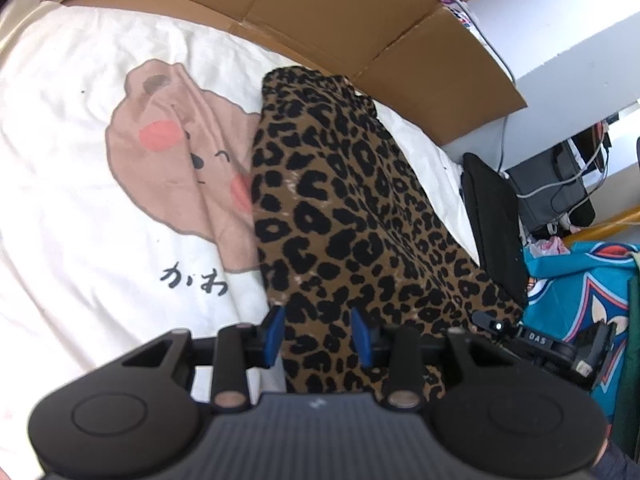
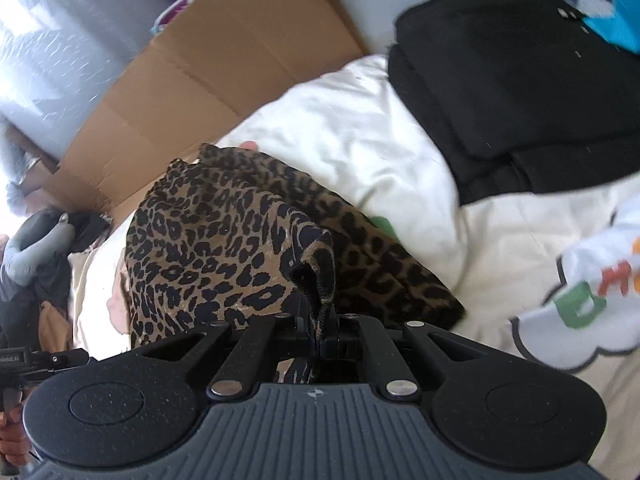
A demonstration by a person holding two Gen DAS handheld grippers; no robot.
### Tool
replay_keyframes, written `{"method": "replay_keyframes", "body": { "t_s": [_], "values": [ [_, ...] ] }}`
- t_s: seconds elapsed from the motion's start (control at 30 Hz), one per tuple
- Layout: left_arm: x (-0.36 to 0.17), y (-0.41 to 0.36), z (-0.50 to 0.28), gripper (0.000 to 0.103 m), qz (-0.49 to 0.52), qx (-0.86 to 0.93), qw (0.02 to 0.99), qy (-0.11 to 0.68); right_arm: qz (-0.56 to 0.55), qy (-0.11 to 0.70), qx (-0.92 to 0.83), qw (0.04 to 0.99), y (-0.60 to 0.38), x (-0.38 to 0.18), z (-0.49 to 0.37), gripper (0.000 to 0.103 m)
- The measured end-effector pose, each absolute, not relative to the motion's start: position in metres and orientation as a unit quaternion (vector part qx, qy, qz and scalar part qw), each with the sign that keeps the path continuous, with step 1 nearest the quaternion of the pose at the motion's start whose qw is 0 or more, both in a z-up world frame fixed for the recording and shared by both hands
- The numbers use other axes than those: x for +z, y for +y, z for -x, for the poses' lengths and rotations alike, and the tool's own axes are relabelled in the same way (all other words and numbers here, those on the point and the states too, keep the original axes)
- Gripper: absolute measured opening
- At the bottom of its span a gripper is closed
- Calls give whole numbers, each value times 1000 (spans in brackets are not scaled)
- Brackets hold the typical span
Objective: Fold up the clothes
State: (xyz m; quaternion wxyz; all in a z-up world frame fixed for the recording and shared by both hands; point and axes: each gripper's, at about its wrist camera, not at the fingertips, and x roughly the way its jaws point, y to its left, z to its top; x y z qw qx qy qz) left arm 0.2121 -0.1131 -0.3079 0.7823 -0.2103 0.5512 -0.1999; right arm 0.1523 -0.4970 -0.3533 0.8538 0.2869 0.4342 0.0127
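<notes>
A leopard-print garment [image 1: 352,208] lies lengthwise on a white bedspread [image 1: 72,184] with a brown bear printed on it. My left gripper [image 1: 317,315] hovers over the garment's near end. Its blue pads [image 1: 274,332] stand apart and the fabric lies flat below them. In the right wrist view the same leopard-print garment [image 2: 208,240] is bunched up, with one edge lifted into a peak. My right gripper [image 2: 317,314] is shut on that raised fold. The right gripper's black body also shows at the right edge of the left wrist view.
Flattened cardboard [image 1: 360,12] lines the far side of the bed. A stack of folded black clothes [image 2: 520,80] sits at the back right. A white garment with coloured letters [image 2: 592,292] lies to the right, teal fabric [image 1: 580,280] beyond the edge, and a heap of clothes [image 2: 40,248] to the left.
</notes>
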Motion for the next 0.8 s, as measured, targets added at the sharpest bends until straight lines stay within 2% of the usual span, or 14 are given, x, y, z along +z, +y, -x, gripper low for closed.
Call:
{"method": "replay_keyframes", "body": {
  "t_s": [0.2,0.27,0.53,0.8],
  "values": [
    [-308,-107,-209,38,213,-199,782,550,-316,451,-31,834,-506,-371,-152,1],
    [-307,-105,-209,38,213,-197,784,549,-331,453,-47,826,-510,-375,-152,4],
    [-301,-113,-226,38,177,-204,787,555,-328,437,-76,834,-520,-367,-147,8],
    [-267,-163,-267,38,115,-241,797,541,-322,423,-88,842,-520,-363,-141,3]
  ]
}}
